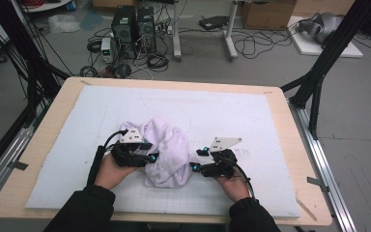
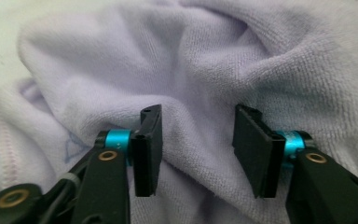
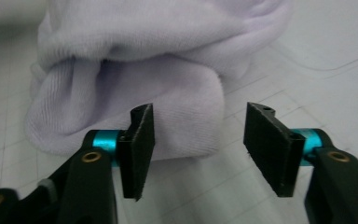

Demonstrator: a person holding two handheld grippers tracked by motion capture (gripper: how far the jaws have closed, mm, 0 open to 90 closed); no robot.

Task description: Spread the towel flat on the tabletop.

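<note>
1. Left gripper [image 1: 150,157]: jaws wide apart, nothing held. The towel [image 1: 164,147], crumpled and pale lilac, sits right in front of it; in the left gripper view a fold of towel [image 2: 196,93] lies between and just beyond the pads, not pinched.
2. Right gripper [image 1: 193,166]: jaws also gaping, empty. In the right gripper view the towel's rounded fold [image 3: 135,93] is ahead and toward its left pad, with bare mat [image 3: 307,56] behind the right pad.
3. Step in hand, my read: get a grip on each side of the heap.
4. To do it well: left pushes in so a ridge lands fully between the pads, then closes. Right shifts toward the fold before closing, else it bites air.
5. Grab an edge or hem, not the bulk, so it spreads when lifted.
</note>
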